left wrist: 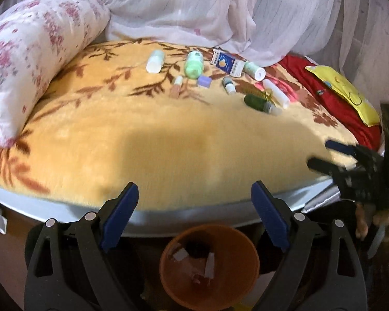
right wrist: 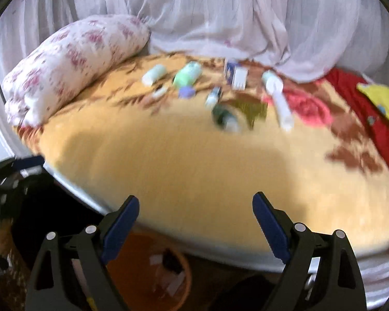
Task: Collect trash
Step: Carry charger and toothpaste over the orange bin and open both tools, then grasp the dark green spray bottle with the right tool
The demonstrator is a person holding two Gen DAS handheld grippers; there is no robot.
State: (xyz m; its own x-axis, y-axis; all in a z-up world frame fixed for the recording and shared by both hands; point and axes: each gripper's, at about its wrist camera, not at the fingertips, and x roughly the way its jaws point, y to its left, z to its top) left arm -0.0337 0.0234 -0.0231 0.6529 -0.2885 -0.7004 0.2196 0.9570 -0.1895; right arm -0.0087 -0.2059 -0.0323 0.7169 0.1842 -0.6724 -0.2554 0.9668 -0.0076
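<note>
An orange bin [left wrist: 210, 264] stands on the floor in front of the bed, with scraps of paper inside; it also shows in the right wrist view [right wrist: 153, 272]. My left gripper [left wrist: 194, 202] is open and empty, right above the bin. My right gripper [right wrist: 195, 215] is open and empty over the bed's front edge; it shows at the right edge of the left wrist view [left wrist: 321, 155]. Far back on the yellow blanket [left wrist: 168, 142] lie a white bottle [left wrist: 155, 61], a green bottle [left wrist: 194, 64], a blue-white box [left wrist: 225, 62], a dark green bottle [left wrist: 258, 102] and a white tube [left wrist: 276, 93].
A floral pillow [left wrist: 31, 59] lies at the left of the bed. White curtains [left wrist: 207, 7] hang behind. A red cloth [left wrist: 332, 96] and a yellow pouch [left wrist: 347, 90] lie at the right. The bed's grey edge [left wrist: 168, 217] runs between blanket and bin.
</note>
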